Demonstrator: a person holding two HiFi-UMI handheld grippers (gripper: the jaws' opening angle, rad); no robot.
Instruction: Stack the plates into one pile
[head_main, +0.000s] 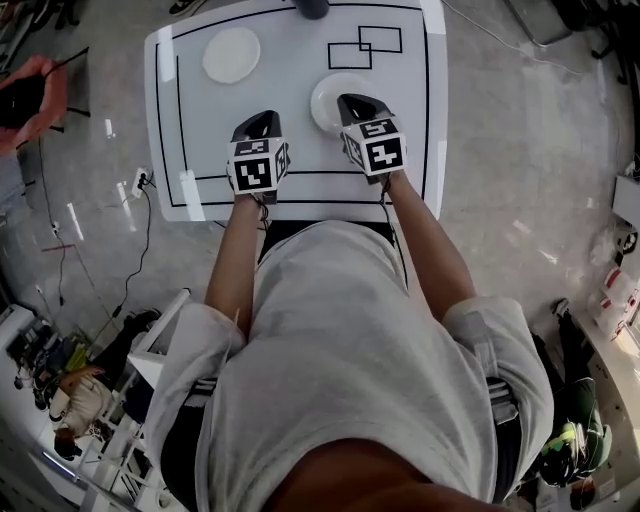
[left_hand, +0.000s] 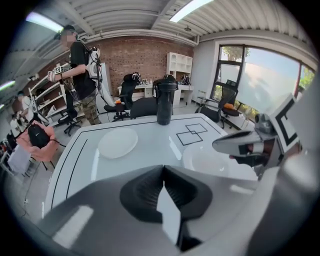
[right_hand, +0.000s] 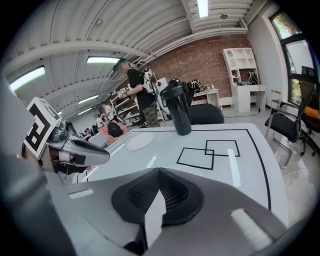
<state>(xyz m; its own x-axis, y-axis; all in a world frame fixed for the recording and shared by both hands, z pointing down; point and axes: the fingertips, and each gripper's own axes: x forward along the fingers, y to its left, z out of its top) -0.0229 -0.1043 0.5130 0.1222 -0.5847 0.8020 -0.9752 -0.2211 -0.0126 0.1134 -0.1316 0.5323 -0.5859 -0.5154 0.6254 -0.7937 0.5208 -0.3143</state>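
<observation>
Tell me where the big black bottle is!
In the head view, the black bottle stands at the far edge of the table, near its middle, with the far plate to its left and the drawn squares to its right.

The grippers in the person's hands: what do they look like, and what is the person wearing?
Both the left gripper and the right gripper have smooth grey wedge-shaped shells with black ribbed pads inside the jaws. Each carries a white cube printed with black square markers. The person wears a light grey short-sleeved shirt.
</observation>
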